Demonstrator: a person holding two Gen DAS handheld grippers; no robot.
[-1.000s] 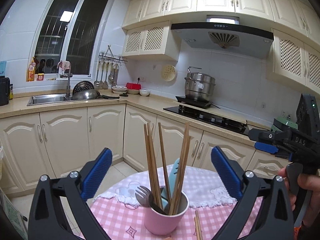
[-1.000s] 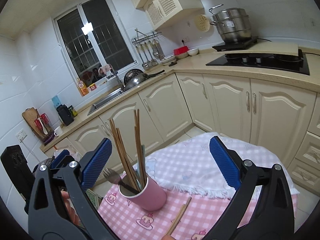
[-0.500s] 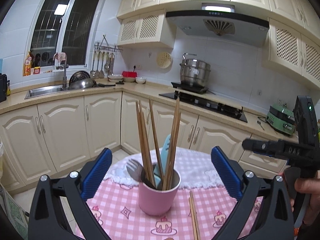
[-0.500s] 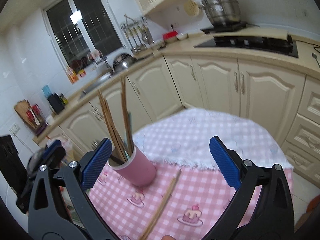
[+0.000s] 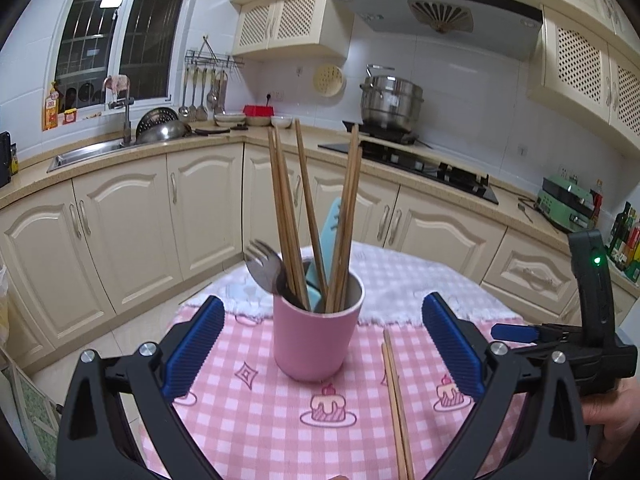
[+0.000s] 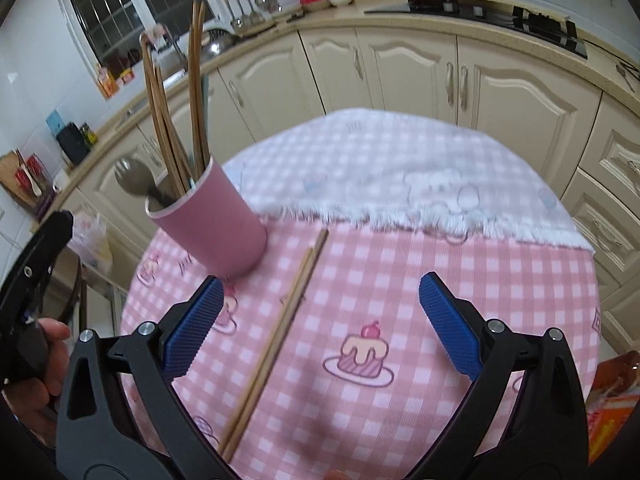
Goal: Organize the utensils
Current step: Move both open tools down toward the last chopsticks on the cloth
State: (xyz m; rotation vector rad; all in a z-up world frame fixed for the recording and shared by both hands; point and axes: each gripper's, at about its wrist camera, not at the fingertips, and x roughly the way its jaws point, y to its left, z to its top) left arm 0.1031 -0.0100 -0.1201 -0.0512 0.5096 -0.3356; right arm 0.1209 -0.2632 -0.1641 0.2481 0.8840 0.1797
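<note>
A pink cup (image 5: 318, 332) (image 6: 216, 226) stands on the pink checked tablecloth (image 5: 260, 420) (image 6: 400, 400). It holds several wooden chopsticks (image 5: 286, 216) (image 6: 158, 116), a metal fork (image 5: 262, 266) (image 6: 130, 178) and a light blue utensil (image 5: 332, 224). A loose pair of chopsticks (image 5: 394, 400) (image 6: 276, 344) lies flat on the cloth just right of the cup. My left gripper (image 5: 320, 348) is open, its jaws standing either side of the cup. My right gripper (image 6: 316, 328) is open above the lying pair, with nothing held.
A white fringed cloth (image 6: 400, 168) covers the far half of the round table. Cream kitchen cabinets (image 5: 120, 216), a sink (image 5: 88, 152) and a hob (image 5: 420, 164) ring the room beyond. A hand (image 6: 38, 360) holds the other tool at left.
Both grippers have tilted down and come closer to the table. The cup now sits between the left jaws; the lying chopsticks sit between the right jaws.
</note>
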